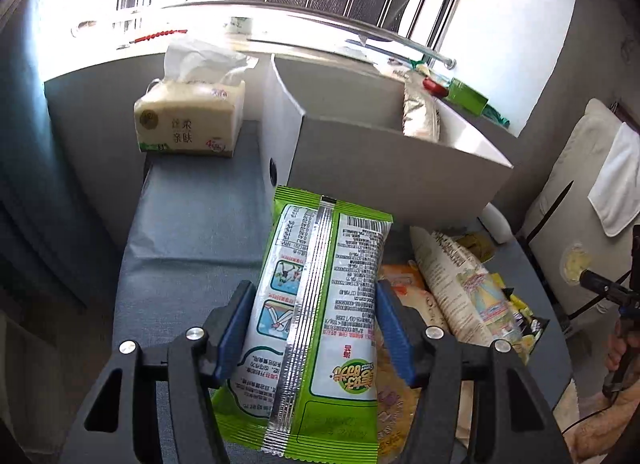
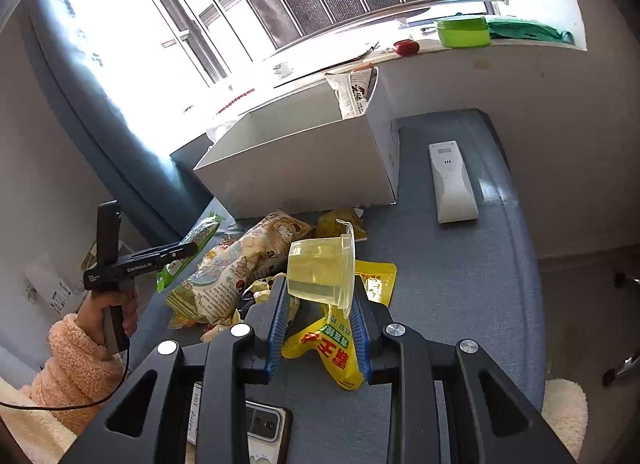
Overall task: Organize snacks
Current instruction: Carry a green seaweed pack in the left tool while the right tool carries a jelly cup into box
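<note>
Above the blue tabletop (image 1: 192,232), the left hand-held gripper (image 1: 310,300) clamps a green snack packet (image 1: 320,304), the right hand-held gripper (image 2: 320,296) a jelly cup (image 2: 320,268).

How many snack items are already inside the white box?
1 visible: a silvery snack packet standing upright against the far right corner of the white box. The box floor is hidden, so more may lie inside.

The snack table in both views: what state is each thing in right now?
Green snack packet: clamped in the left tool, back side up.
Jelly cup: sealed, tipped sideways, gripped by the right tool.
White box: open, one packet standing inside.
Tissue pack: opened, tissue sticking out.
Snack pile: loose on the table.
</note>
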A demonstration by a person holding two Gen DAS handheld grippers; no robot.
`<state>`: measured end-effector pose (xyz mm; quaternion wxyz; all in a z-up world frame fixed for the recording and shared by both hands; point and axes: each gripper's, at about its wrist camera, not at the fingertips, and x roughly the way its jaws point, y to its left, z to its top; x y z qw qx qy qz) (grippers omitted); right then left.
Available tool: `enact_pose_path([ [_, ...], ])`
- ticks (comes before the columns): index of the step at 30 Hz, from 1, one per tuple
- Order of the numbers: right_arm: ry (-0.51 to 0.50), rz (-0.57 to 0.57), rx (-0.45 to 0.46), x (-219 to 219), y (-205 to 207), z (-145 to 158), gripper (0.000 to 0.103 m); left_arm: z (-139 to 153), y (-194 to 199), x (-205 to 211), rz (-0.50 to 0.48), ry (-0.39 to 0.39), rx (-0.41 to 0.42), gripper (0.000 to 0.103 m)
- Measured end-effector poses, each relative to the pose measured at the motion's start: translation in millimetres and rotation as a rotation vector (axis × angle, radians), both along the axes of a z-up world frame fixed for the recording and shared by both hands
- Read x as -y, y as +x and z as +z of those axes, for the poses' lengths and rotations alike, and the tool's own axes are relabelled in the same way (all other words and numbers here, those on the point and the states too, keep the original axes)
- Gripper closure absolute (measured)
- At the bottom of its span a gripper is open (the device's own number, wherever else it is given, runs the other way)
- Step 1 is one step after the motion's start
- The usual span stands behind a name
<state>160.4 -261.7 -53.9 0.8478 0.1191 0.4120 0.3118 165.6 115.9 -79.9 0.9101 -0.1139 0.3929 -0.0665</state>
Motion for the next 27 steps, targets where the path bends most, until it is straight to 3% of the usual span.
enact_pose_path([
  [5, 0.009, 0.041, 0.034, -22, 21, 14, 0.072, 49, 0, 4, -0.010, -0.026, 0.135, 0.038],
  [11, 0.019, 0.073, 0.089, -57, 67, 43, 0.072, 87, 48, 13, -0.019, -0.065, 0.210, 0.038],
  [15, 0.025, 0.072, 0.077, -80, 114, 53, 0.072, 95, 99, 24, -0.028, -0.085, 0.196, 0.038],
  [21, -0.002, 0.049, 0.019, -104, 184, 48, 0.072, 84, 155, 37, 0.020, -0.075, 0.126, 0.038],
  [23, -0.017, 0.042, -0.002, -108, 199, 44, 0.072, 80, 165, 40, 0.009, -0.082, 0.109, 0.034],
  [24, -0.026, 0.031, -0.006, -109, 204, 42, 0.071, 77, 168, 41, 0.011, -0.087, 0.097, 0.028],
  [25, -0.038, 0.019, -0.012, -109, 209, 42, 0.071, 75, 172, 41, 0.009, -0.098, 0.081, 0.010],
  [26, -0.047, 0.003, -0.017, -109, 213, 41, 0.070, 72, 173, 40, 0.013, -0.110, 0.069, 0.001],
  [27, -0.042, -0.008, -0.028, -108, 216, 40, 0.053, 72, 172, 39, 0.032, -0.112, 0.067, 0.000],
])
